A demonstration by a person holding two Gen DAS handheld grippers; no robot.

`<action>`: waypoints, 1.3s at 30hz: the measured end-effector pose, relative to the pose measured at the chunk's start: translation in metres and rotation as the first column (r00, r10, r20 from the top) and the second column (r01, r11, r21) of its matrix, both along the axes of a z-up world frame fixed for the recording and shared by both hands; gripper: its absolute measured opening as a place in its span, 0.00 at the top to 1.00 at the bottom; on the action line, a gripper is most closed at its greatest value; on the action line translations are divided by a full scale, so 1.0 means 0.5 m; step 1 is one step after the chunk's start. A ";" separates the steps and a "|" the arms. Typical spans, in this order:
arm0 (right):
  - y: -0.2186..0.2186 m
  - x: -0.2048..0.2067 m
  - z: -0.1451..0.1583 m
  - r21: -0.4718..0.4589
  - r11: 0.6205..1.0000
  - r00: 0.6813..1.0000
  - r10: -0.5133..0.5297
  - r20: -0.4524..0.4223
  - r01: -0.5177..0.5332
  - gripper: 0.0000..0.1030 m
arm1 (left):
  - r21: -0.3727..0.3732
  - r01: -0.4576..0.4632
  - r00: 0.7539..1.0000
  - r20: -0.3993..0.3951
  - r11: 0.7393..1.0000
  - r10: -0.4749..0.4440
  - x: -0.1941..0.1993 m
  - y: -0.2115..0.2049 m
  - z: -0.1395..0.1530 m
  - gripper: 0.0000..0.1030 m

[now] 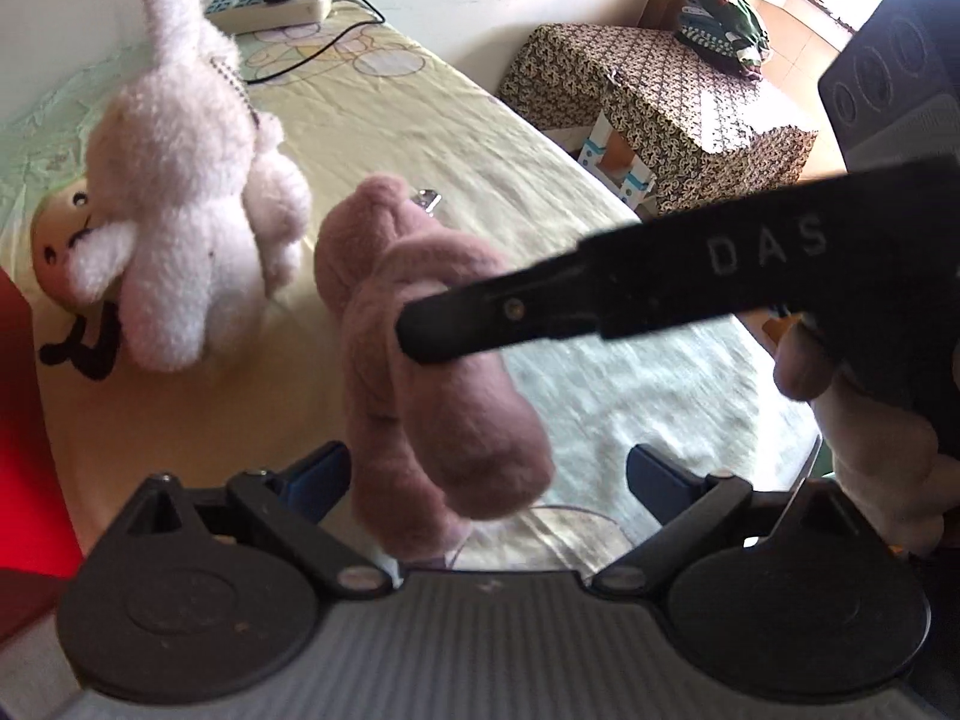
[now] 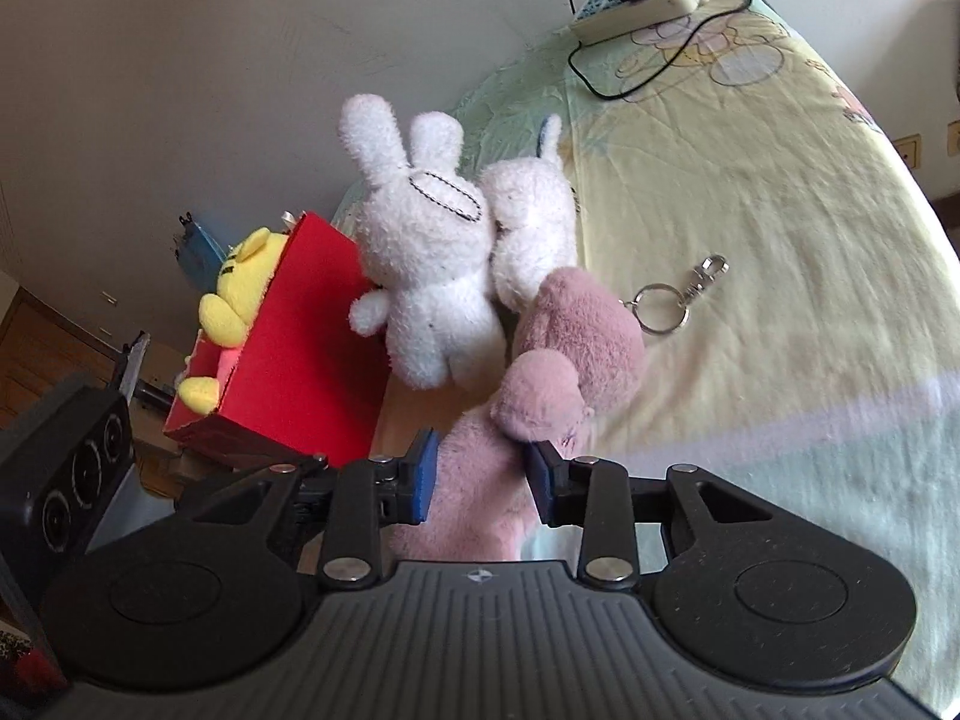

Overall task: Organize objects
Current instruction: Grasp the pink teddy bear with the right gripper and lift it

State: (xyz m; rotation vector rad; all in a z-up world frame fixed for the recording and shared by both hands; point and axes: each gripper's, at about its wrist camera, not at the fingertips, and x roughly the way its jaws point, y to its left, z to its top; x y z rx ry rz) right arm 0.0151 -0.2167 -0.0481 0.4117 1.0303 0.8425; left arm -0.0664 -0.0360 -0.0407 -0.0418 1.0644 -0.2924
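Yellow bedsheet (image 2: 750,228) below: right claw (image 2: 480,483), held level, clamps the pink plush (image 2: 576,336); left claw (image 1: 486,477) gapes wide beneath it

The lower part of the pink plush toy (image 2: 480,504) is hidden behind the right tool's body, the red box (image 1: 24,420) is cut by the left edge, and the white rabbit (image 1: 180,210) is blurred.

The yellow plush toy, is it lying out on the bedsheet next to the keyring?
No, the yellow plush toy sits inside the red box, while the keyring lies apart on the bedsheet.
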 end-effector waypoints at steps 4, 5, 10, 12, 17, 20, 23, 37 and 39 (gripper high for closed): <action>0.054 0.009 0.011 0.013 0.998 0.998 0.057 0.031 -0.058 0.66 | 0.055 -0.051 0.998 0.037 0.997 0.049 -0.023 0.028 0.019 0.05; 0.067 0.009 0.011 0.014 0.997 0.997 0.075 0.036 -0.076 0.66 | 0.060 -0.068 0.997 0.046 0.996 0.065 -0.027 0.037 0.025 0.05; 0.097 0.002 0.014 0.016 0.992 0.990 0.121 0.077 -0.122 0.65 | 0.093 -0.160 0.983 0.108 0.983 0.150 -0.041 0.090 0.063 0.05; 0.078 0.005 0.017 0.026 0.994 0.992 0.100 0.078 -0.103 0.65 | 0.110 -0.184 0.977 0.129 0.977 0.169 -0.034 0.103 0.073 0.05; 0.017 0.021 -0.013 0.015 1.000 1.000 0.002 -0.015 -0.002 0.65 | 0.127 -0.142 0.980 0.161 0.982 0.121 0.005 0.099 0.072 0.07; -0.003 0.030 -0.046 0.019 0.998 0.994 -0.057 -0.092 0.059 0.65 | 0.119 -0.104 0.990 0.106 0.987 0.091 0.037 0.093 0.044 0.19; 0.005 0.034 -0.071 0.031 0.997 0.990 -0.068 -0.123 0.072 0.64 | 0.103 -0.096 0.994 0.055 0.990 0.091 0.058 0.099 0.019 0.26; 0.054 0.065 -0.120 0.076 0.994 0.979 -0.065 -0.191 0.081 0.48 | 0.059 -0.116 0.993 -0.009 0.992 0.116 0.064 0.119 -0.036 0.32; 0.051 0.060 -0.113 0.066 0.995 0.980 -0.059 -0.191 0.073 0.50 | 0.049 -0.112 0.993 -0.016 0.992 0.113 0.059 0.119 -0.036 0.32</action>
